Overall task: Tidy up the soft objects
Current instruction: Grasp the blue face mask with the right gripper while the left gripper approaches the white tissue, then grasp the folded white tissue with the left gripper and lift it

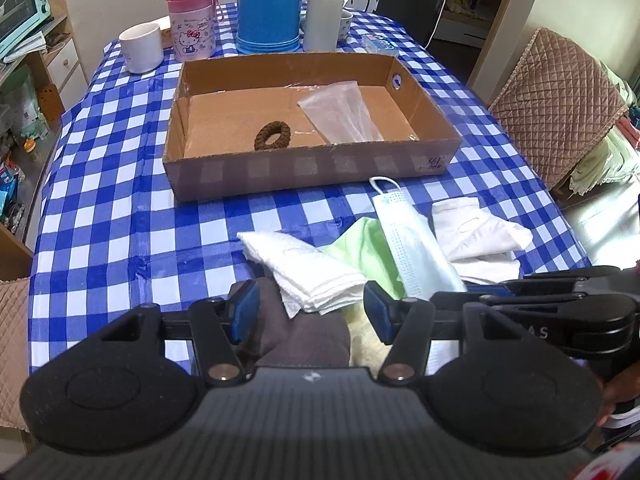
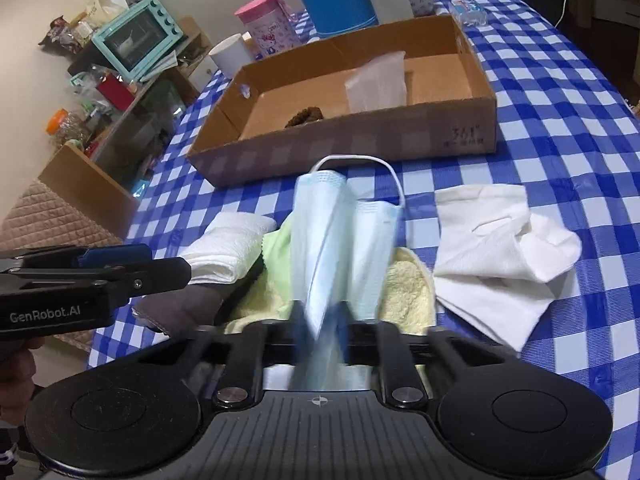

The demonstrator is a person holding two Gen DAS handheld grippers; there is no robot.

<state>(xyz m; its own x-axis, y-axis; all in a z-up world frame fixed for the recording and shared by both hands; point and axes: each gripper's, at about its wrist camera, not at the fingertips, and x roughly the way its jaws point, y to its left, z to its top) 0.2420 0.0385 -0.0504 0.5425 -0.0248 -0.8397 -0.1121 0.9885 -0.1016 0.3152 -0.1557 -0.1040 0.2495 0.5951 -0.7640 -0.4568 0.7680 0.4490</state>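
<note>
Blue-checked tablecloth (image 1: 120, 200) under cardboard box (image 1: 312, 176)

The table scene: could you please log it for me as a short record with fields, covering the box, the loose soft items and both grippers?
box contents: cardboard box holds a brown hair tie and a clear plastic bag
loose on tablecloth: white tissue, green cloth, white sock
right gripper: shut on the face mask
left gripper: open, above a dark grey cloth
</note>
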